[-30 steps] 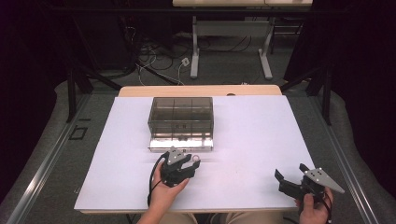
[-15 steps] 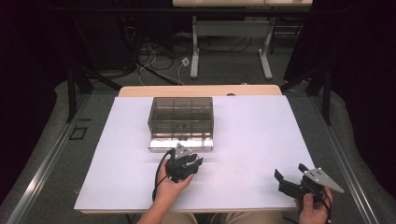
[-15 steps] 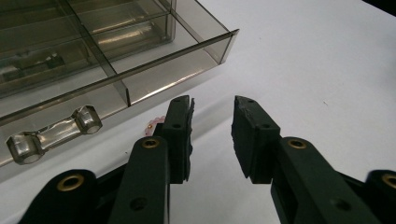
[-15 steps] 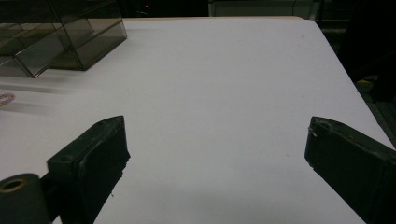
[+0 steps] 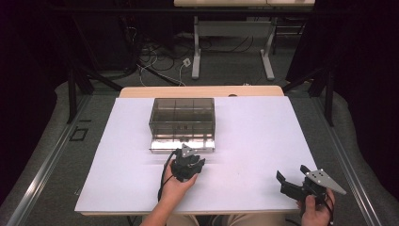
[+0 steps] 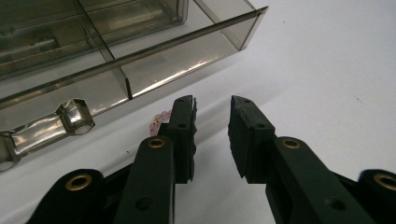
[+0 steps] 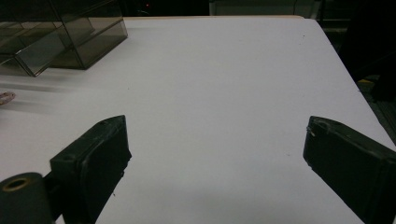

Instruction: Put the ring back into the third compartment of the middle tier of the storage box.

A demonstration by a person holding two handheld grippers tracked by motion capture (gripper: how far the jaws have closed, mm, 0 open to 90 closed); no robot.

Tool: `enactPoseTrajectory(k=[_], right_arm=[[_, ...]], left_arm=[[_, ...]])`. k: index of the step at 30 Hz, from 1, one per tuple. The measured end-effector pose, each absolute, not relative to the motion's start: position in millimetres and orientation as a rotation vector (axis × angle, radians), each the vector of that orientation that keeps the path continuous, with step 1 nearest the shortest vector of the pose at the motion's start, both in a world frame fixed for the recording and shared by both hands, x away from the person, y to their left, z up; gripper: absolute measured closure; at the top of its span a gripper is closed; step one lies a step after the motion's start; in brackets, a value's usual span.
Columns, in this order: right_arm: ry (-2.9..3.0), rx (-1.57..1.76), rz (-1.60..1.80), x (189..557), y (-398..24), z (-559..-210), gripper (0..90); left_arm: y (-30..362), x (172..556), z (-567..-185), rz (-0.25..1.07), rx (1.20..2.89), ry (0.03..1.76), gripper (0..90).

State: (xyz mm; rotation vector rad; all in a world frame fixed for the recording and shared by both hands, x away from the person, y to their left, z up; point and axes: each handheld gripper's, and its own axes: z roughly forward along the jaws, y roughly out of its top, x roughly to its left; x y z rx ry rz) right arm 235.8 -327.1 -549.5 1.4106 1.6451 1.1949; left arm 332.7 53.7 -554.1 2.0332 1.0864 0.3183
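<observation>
A smoky clear drawer box [image 5: 182, 113] stands mid-table, its lowest drawer [image 5: 182, 145] pulled out toward me. In the left gripper view that drawer [image 6: 140, 70] has a divider and a clear knob [image 6: 71, 119]. A small pink beaded piece [image 6: 159, 119] lies on the white table just in front of the drawer, half hidden behind one jaw. My left gripper [image 5: 189, 159] [image 6: 212, 105] is low at the drawer's front, open by a narrow gap with nothing between the jaws. My right gripper [image 5: 291, 174] [image 7: 215, 126] rests wide open near the front right corner.
The white table top [image 5: 263, 132] stretches to the right of the box. In the right gripper view the box [image 7: 56, 32] stands at the far left with a small pink bit [image 7: 5, 97] at the frame's edge. Dark floor and table legs lie beyond the far edge.
My left gripper has moved forward and slightly right, closer to the open drawer's front. The right gripper has stayed still.
</observation>
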Motion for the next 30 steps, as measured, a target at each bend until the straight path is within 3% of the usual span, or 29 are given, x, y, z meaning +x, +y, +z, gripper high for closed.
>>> enactPoseTrajectory(k=[30], right_arm=[[1.652, 1.417, 1.2, 236.3, -326.7, -550.4, 6.7]], left_arm=[[46.1, 342.4, -566.4, 0.359, 1.995, 1.186, 72.9]])
